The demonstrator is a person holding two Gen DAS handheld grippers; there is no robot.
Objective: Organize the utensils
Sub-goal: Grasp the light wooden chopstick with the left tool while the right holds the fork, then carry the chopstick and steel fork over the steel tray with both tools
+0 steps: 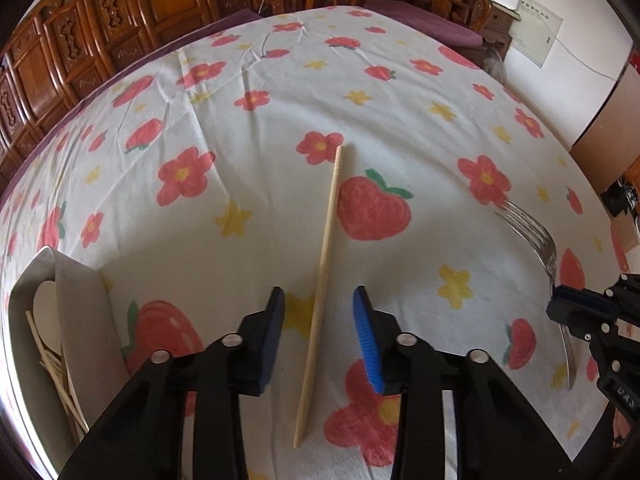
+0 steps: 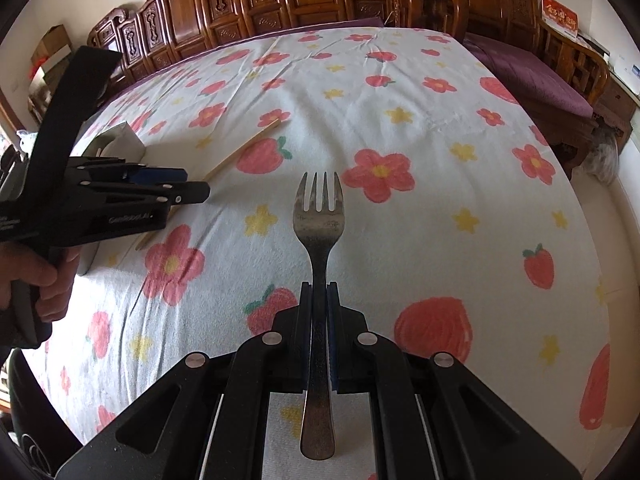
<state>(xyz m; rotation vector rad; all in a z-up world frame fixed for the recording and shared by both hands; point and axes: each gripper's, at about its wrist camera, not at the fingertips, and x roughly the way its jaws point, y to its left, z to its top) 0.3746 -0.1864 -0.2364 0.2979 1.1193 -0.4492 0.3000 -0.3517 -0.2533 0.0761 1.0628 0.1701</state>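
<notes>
Left gripper (image 1: 319, 300) points down at the flowered tablecloth (image 1: 400, 120), jaws apart, with a single wooden chopstick (image 1: 322, 280) lying flat on the cloth in the gap between the blue pads (image 1: 368, 336); neither pad touches it. The chopstick runs from bottom centre of the left wrist frame up toward the middle. At lower left of that frame sits a metal utensil holder (image 1: 76, 312) on the cloth, with more wooden sticks (image 1: 56, 376) inside it. Right gripper (image 2: 319, 292) is clamped on the handle of a metal fork (image 2: 319, 216), tines pointing up-frame, dead centre in the right wrist view, handle end sticking out below the pads. Whether the fork rests on the cloth or is lifted off it, can't tell. In the left wrist view the same fork and right gripper show at the right edge. In the right wrist view the left gripper shows at the left edge, with a person's hand (image 2: 44, 280) on its grip.
</notes>
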